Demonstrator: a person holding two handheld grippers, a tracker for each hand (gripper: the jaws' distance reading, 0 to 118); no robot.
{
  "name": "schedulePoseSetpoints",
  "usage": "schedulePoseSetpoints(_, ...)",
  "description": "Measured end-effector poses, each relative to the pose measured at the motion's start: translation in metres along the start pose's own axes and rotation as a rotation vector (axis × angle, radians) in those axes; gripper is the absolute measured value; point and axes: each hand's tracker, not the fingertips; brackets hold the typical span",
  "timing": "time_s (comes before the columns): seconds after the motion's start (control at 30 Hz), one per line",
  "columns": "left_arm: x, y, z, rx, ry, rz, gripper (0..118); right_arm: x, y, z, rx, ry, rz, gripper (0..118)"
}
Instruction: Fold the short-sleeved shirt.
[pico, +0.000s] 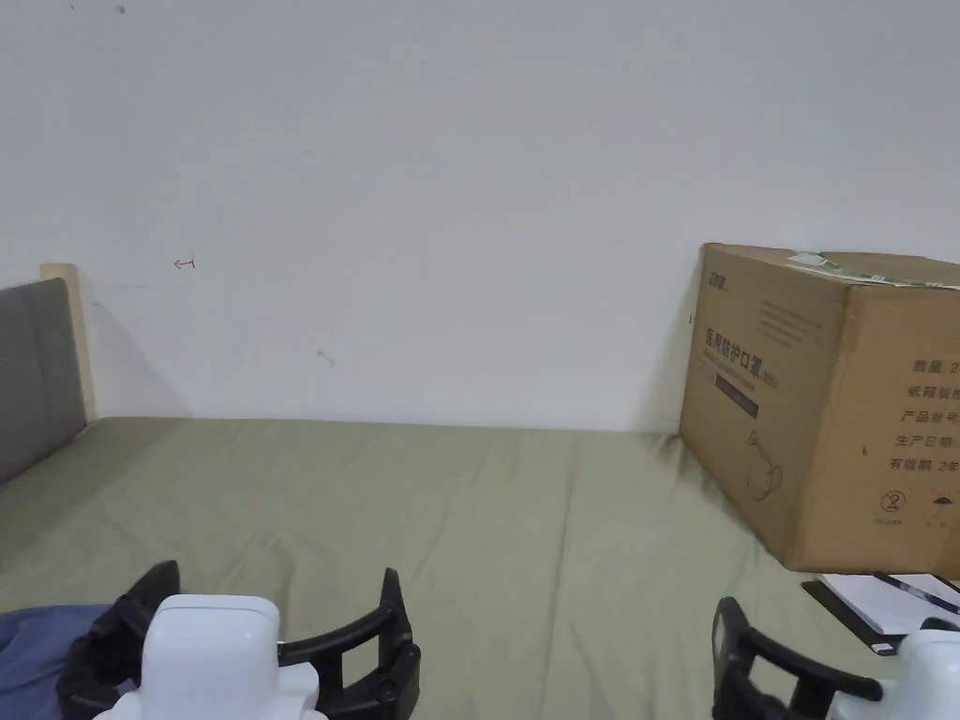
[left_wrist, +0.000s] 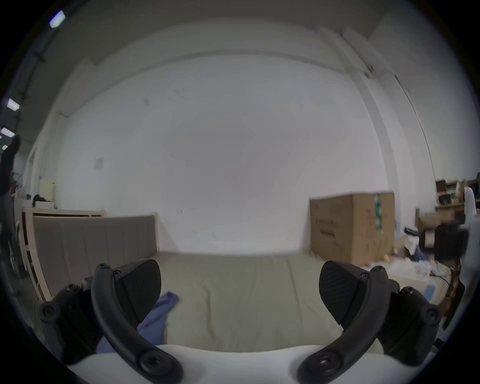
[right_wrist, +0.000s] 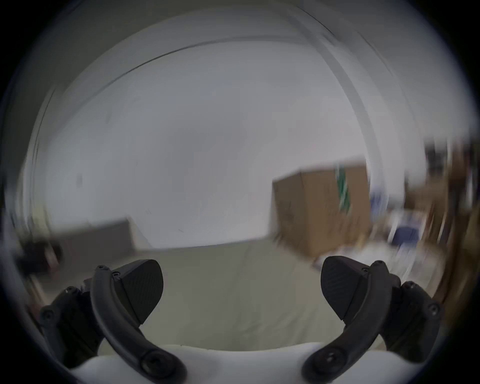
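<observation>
- The left gripper (left_wrist: 239, 293) is held with jaws wide apart, nothing between them, above the green sheet (pico: 525, 525).
- The right gripper (right_wrist: 241, 293) is likewise spread and empty.
- The blue shirt (left_wrist: 155, 319) is seen crumpled at the near left, beside the left gripper.
- A cardboard box (pico: 825, 403) is set at the far right.
</observation>
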Motion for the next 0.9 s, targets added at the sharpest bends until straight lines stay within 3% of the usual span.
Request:
schedulePoseSetpoints(0.03,0.001,0.001,0.001,0.003,0.034,-0.039,118,-0.007,-0.003,0.002,0.026,-0.016,0.068,118)
schedulePoseSetpoints(0.1,0.003,0.0,-0.003,-0.032,0.032,-0.049,118,-0.016,-0.002,0.008,0.027,0.017,0.096,118)
schedulePoseSetpoints(0.27,-0.001,-0.004,-0.008,-0.115,0.015,-0.018,118,-0.027,-0.005,0.015,0.019,0.058,0.044,118)
schedulePoseSetpoints(0.37,0.0,-0.006,-0.006,-0.117,0.017,-0.027,118,-0.024,-0.008,0.011,-0.005,0.108,-0.042,118)
schedulePoseSetpoints(0.57,0.0,-0.008,-0.008,-0.157,-0.013,-0.041,118,-0.017,-0.005,0.008,-0.027,0.081,-0.095,118)
schedulePoseSetpoints(0.9,-0.002,-0.004,-0.008,-0.157,-0.017,-0.007,118,-0.008,-0.006,0.002,-0.063,0.068,-0.099,118)
